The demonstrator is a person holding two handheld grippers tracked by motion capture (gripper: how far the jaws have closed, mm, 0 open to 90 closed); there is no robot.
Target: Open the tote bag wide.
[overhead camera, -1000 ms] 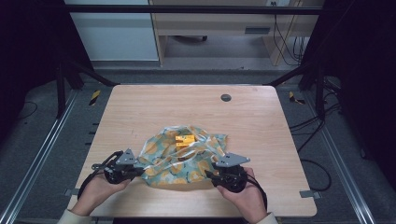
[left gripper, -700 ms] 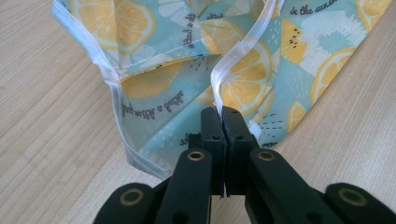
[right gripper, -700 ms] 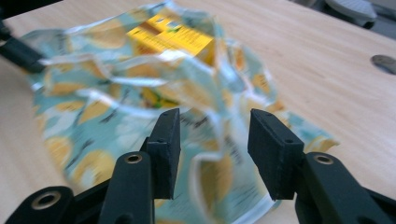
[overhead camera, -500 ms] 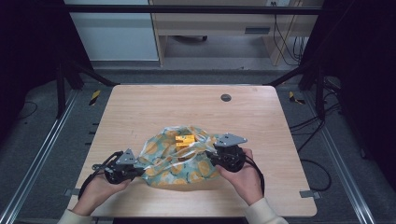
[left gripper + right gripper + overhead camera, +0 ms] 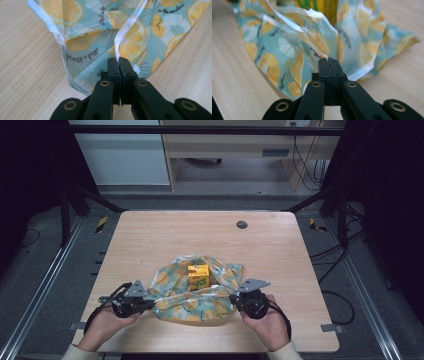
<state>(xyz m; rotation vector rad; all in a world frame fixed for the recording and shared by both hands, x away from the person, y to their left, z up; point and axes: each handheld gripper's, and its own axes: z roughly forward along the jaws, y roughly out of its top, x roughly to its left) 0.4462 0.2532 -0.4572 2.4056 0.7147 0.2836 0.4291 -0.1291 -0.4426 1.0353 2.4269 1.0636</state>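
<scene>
A lemon-print cloth (image 5: 192, 297) in teal and yellow lies bunched on the wooden table (image 5: 150, 240), with a small yellow box (image 5: 198, 276) standing on its middle. My left gripper (image 5: 150, 304) is shut on the cloth's left edge; in the left gripper view its jaws pinch the white hem of the cloth (image 5: 130, 40). At the right side my right gripper (image 5: 234, 301) is shut on the cloth's near-right edge, and the right gripper view has the hem of the cloth (image 5: 307, 32) rising from the closed jaws, with the yellow box (image 5: 324, 6) behind.
A round dark grommet (image 5: 242, 224) sits in the table near its far edge. Black frame posts stand at both far corners, and cables lie on the floor to the right. Bare wood surrounds the cloth on all sides.
My right gripper went forward over the cloth half a second ago and has come back toward the near edge, still holding the cloth edge. The left gripper has barely moved.
</scene>
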